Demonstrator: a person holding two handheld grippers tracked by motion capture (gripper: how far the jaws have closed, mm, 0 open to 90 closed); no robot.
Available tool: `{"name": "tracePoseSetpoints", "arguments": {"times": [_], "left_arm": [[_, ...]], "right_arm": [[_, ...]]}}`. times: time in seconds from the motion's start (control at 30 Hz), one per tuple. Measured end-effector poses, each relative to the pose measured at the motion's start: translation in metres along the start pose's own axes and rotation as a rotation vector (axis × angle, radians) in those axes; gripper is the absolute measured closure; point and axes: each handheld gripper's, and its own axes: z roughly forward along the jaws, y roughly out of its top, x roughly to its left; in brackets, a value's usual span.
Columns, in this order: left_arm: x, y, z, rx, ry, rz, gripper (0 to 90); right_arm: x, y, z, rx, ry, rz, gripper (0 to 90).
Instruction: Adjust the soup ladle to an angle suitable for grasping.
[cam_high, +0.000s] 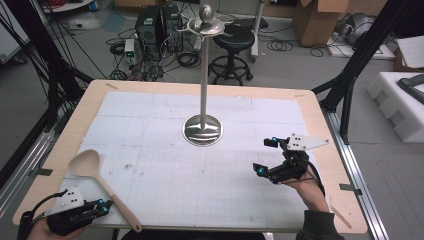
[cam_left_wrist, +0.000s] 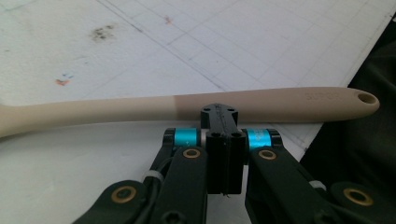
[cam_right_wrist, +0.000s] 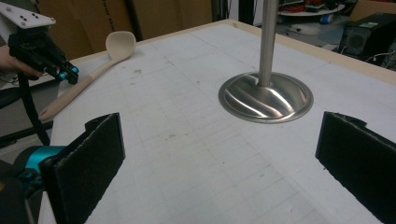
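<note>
Near table's front-left corner: spoon lies diagonal, bowl far-left; left gripper clenched empty beside handle.

Beige ladle flat on mat

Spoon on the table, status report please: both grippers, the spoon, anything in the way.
Left gripper shut, fingers against the spoon handle. Right gripper open, holding nothing. Spoon flat on the mat, handle end past its near edge. Metal stand mid-table, apart from the spoon.
</note>
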Motion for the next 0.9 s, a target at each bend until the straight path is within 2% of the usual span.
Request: {"name": "tracePoseSetpoints", "arguments": {"times": [0.1,0.37,0.63,0.73,0.9], "left_arm": [[0.002,-0.001,0.003,-0.005,-0.018,-0.007,89.9],[0.004,-0.002,0.006,-0.031,-0.024,0.001,90.0],[0.003,-0.001,0.006,-0.021,-0.022,0.000,89.8],[0.000,0.000,0.005,-0.013,-0.009,0.006,89.9],[-0.007,-0.001,0.007,-0.010,-0.027,0.020,90.0]], "right_arm": [[0.000,0.000,-0.001,-0.007,-0.003,0.002,0.3],[0.001,0.000,0.001,0.002,0.000,0.002,0.4],[0.001,0.000,0.000,-0.003,-0.002,0.006,0.3],[0.000,0.000,0.000,0.001,-0.001,0.003,0.3],[0.000,0.000,0.000,0.002,-0.004,0.007,0.4]]}}
